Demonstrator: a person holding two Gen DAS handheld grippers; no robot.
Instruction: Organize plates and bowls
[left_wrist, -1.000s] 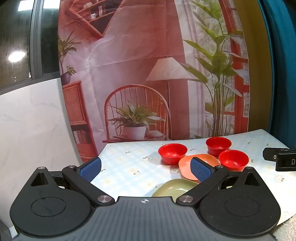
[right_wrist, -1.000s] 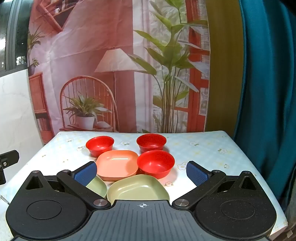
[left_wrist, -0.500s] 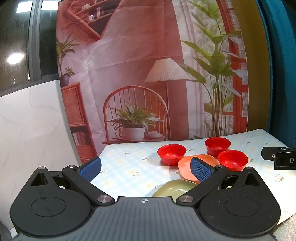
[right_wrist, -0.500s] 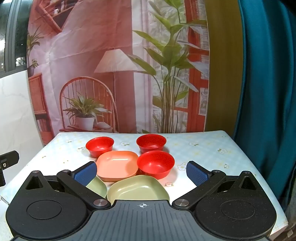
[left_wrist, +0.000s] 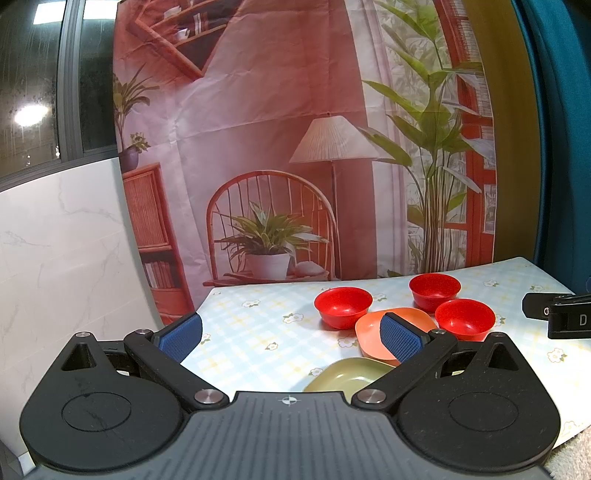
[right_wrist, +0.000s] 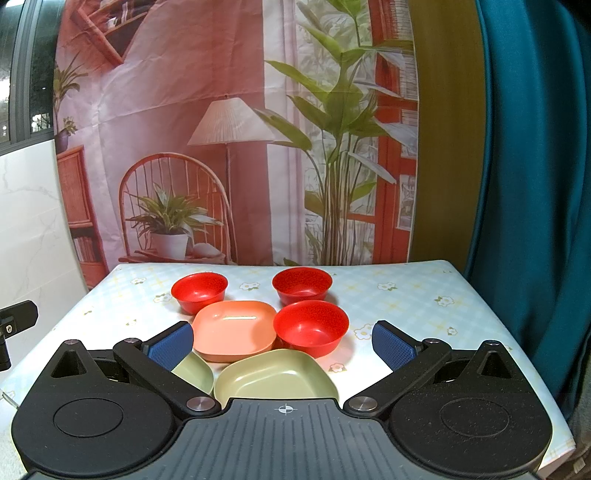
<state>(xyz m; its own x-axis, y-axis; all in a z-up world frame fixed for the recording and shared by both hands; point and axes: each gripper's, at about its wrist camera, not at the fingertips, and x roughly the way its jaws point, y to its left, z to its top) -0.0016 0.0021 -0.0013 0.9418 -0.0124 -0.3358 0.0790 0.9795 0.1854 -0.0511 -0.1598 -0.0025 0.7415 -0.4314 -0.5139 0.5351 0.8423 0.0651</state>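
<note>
In the right wrist view three red bowls stand on the table: back left (right_wrist: 199, 291), back right (right_wrist: 302, 285) and front right (right_wrist: 311, 328). An orange square plate (right_wrist: 235, 329) lies between them. A green plate (right_wrist: 276, 377) lies nearest me and a second green plate (right_wrist: 195, 371) shows behind my left finger. My right gripper (right_wrist: 282, 341) is open and empty, held above the near plates. My left gripper (left_wrist: 290, 334) is open and empty, left of the dishes; it sees the red bowls (left_wrist: 342, 307), the orange plate (left_wrist: 369, 330) and a green plate (left_wrist: 347, 376).
The table (right_wrist: 406, 295) has a pale flowered cloth, with its right edge by a teal curtain (right_wrist: 535, 184). A printed backdrop (right_wrist: 236, 129) hangs behind the table. A white marble wall (left_wrist: 55, 258) stands at the left. The other gripper's tip (left_wrist: 557, 314) shows at the right.
The left wrist view has drifted slightly; the dishes sit a little lower and more to the left. The right gripper and all dishes have not moved.
</note>
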